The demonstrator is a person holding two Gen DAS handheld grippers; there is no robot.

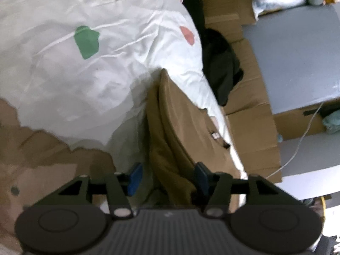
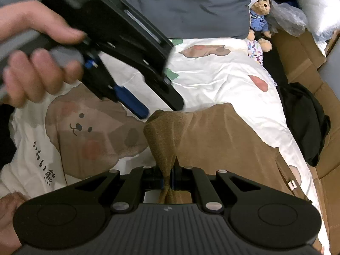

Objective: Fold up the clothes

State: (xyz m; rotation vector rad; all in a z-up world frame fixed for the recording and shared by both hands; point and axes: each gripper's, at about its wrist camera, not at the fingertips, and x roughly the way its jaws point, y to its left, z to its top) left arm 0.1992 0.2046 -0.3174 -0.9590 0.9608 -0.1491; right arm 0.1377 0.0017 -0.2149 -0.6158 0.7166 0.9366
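A brown garment [image 1: 180, 116] lies on the white bear-print bedcover [image 1: 63, 68] near the bed's right edge. My left gripper [image 1: 167, 178] is open, its blue pads [image 1: 135, 178] standing apart. A raised fold of the brown cloth sits between them, close to the right pad and not pinched. In the right wrist view the brown garment [image 2: 223, 138] spreads to the right, and my right gripper [image 2: 167, 178] is shut on a bunched strip of it. The left gripper [image 2: 157, 108], held by a hand [image 2: 38, 68], hangs just over the peak of that lifted fold.
Cardboard boxes [image 1: 250, 127] line the floor right of the bed, with a black garment [image 1: 223, 68] draped over them. A white cable [image 1: 306, 131] runs across a box. A grey pillow [image 2: 191, 6] and a teddy bear [image 2: 259, 19] lie at the bed's head.
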